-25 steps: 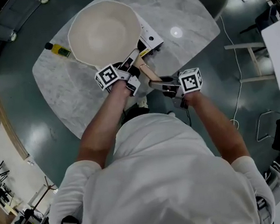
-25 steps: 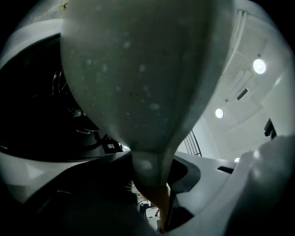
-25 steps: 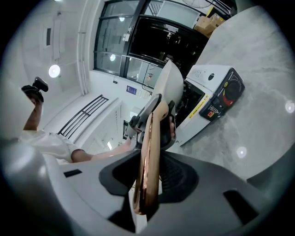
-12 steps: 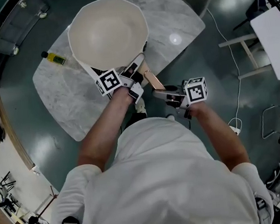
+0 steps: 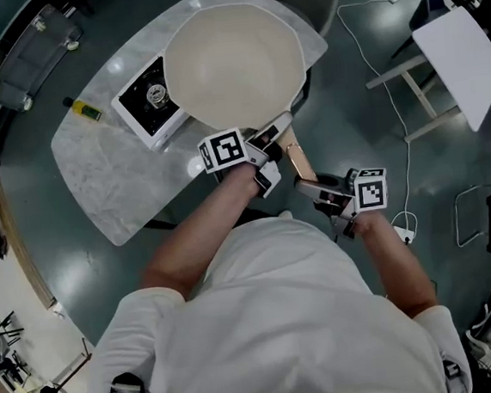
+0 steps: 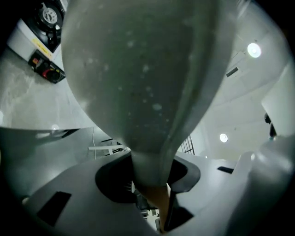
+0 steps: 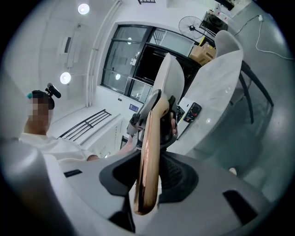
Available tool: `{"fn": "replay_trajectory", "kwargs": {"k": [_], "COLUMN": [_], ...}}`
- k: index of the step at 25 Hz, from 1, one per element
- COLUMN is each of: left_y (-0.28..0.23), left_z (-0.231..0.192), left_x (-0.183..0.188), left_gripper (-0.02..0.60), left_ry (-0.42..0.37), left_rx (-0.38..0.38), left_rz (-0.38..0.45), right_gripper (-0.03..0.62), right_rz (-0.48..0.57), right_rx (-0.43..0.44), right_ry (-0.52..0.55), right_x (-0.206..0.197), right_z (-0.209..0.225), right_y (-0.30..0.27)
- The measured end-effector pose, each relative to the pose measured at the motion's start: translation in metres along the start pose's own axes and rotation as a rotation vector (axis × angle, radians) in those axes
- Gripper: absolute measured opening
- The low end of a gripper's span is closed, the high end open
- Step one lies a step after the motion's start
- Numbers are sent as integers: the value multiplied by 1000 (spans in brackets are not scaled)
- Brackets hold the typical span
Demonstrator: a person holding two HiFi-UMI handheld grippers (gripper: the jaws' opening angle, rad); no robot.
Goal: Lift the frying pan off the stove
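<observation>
The pan (image 5: 234,63) is in the air above the far right part of the table (image 5: 98,188), and the stove (image 5: 148,101) lies bare just to its left, so we judge the lift itself as done; the step in hand is to carry the pan away. We hold it only by the handle (image 5: 299,156). The left gripper (image 5: 262,146) is clamped at a middle width on the thick neck of the handle, close under the bowl, whose grey underside fills the left gripper view (image 6: 138,69). The right gripper (image 5: 325,194) is closed more narrowly on the copper-coloured end of the handle (image 7: 148,156). The next move, as we see it, calls for keeping the pan level and both grips firm, because the weight sits far ahead of the jaws, and for finding a free place to put it down. Compared with one second ago, the pan has gone up and to the right: then it covered the stove almost fully, now the burner shows. The two grips on the handle look unchanged.
</observation>
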State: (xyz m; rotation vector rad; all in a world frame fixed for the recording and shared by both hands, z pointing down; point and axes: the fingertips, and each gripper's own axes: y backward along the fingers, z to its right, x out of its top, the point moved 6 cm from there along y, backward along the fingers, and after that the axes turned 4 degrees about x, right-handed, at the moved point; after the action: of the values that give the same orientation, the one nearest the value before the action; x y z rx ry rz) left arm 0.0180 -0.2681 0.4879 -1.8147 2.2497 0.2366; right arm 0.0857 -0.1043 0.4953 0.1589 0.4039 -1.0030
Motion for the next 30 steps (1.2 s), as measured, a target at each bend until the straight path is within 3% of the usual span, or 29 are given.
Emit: {"fn": "replay_trajectory", "kwargs": {"k": [5,12,30], "left_y": [-39,-52,-29], "left_z": [43,62,71], "left_x": [-85,-143,-169], "left_gripper": [160,160,160], "left_ry": [1,1,-10], "left_rx": [-36,-49,-12], "left_rz": [-62,-129,-144], "right_gripper": [114,112,109], "right_rz": [51,82,87], "right_rx": [-13,-21,24], "right_ry": [2,-4,-19], "right_x": [-40,-77,-109], "right_z": [-28,-43,-55], "right_y": [86,131,135]}}
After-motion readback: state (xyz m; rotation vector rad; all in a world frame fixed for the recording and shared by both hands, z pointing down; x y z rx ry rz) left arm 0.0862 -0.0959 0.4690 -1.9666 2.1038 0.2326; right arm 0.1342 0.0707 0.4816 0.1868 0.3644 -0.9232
